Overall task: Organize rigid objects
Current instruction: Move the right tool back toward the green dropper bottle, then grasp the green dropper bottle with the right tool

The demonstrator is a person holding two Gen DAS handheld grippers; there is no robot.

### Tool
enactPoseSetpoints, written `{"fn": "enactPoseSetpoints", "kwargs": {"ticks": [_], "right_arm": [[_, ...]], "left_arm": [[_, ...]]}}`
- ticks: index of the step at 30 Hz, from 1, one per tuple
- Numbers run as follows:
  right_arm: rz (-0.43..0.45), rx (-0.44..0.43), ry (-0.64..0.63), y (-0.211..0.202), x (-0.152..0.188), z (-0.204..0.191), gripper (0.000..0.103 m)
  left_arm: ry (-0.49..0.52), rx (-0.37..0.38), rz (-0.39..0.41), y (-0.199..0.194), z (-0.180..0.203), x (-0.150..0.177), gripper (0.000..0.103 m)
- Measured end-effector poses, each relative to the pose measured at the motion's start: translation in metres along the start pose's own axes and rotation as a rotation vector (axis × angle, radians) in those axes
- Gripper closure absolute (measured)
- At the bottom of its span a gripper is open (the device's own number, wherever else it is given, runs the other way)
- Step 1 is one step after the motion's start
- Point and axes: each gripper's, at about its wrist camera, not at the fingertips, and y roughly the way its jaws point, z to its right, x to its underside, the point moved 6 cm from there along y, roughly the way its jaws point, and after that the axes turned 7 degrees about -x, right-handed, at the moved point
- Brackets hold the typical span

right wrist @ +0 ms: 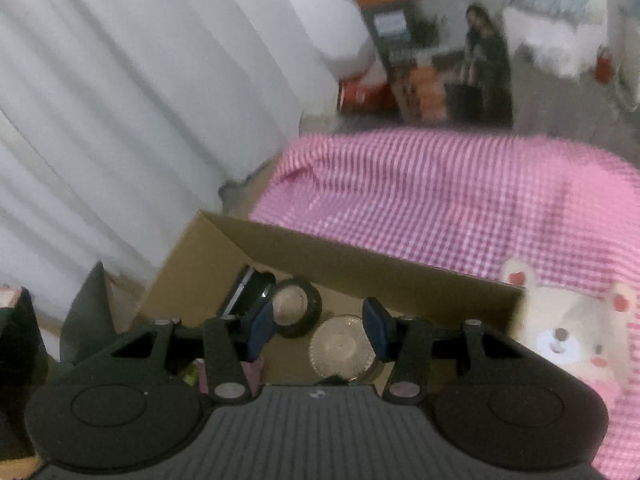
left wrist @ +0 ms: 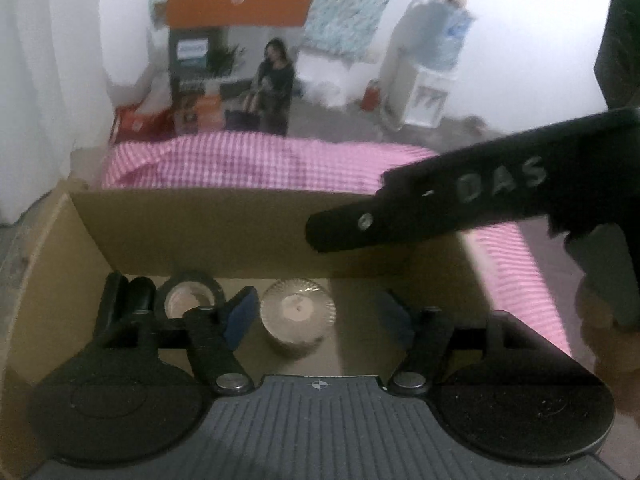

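Note:
An open cardboard box [left wrist: 240,232] holds a ribbed glass jar [left wrist: 298,316], a black tape roll [left wrist: 188,300] and a black case [left wrist: 128,296] along its far wall. My left gripper [left wrist: 316,316] hangs above the box, open, with the jar showing below the gap and neither pad touching it. My right gripper [left wrist: 332,232] reaches in from the right, seen side-on. In the right wrist view the right gripper [right wrist: 318,328] is open over the same box [right wrist: 360,276], above the jar [right wrist: 340,348], tape roll [right wrist: 296,308] and case [right wrist: 248,292].
The box stands on a pink checked cloth [right wrist: 440,200]. A cream plush bear [right wrist: 572,332] lies right of the box. White curtains [right wrist: 140,100] hang at the left. A person [left wrist: 276,80] sits far back among boxes. Dark shapes [right wrist: 24,360] fill the left edge.

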Motion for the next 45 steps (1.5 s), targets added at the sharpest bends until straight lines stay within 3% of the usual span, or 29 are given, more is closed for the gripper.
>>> {"fn": "enactPoseSetpoints", "kwargs": {"ticks": [10, 18, 23, 27, 31, 37, 45], "right_arm": [[0.256, -0.053, -0.005, -0.118, 0.065, -0.064, 0.028], [0.308, -0.140, 0.097, -0.146, 0.147, -0.094, 0.028], [0.296, -0.205, 0.191, -0.128, 0.190, -0.100, 0.028], [0.252, -0.190, 0.283, -0.089, 0.211, -0.087, 0.029], [0.173, -0.142, 0.356, -0.047, 0.221, -0.068, 0.042], [0.076, -0.103, 0.412, -0.001, 0.231, -0.051, 0.051], [0.007, -0.145, 0.454, 0.028, 0.242, -0.045, 0.068]], "left_arm": [[0.117, 0.117, 0.149, -0.102, 0.002, 0.041, 0.028], [0.174, 0.146, 0.102, -0.128, -0.020, 0.103, 0.027], [0.182, 0.146, 0.035, -0.118, -0.032, 0.143, 0.028], [0.175, 0.119, -0.019, -0.094, -0.040, 0.162, 0.036], [0.182, 0.100, -0.064, -0.071, -0.043, 0.172, 0.049], [0.182, 0.087, -0.113, -0.049, -0.047, 0.182, 0.068], [0.199, 0.128, -0.123, -0.047, -0.042, 0.190, 0.072]]}}
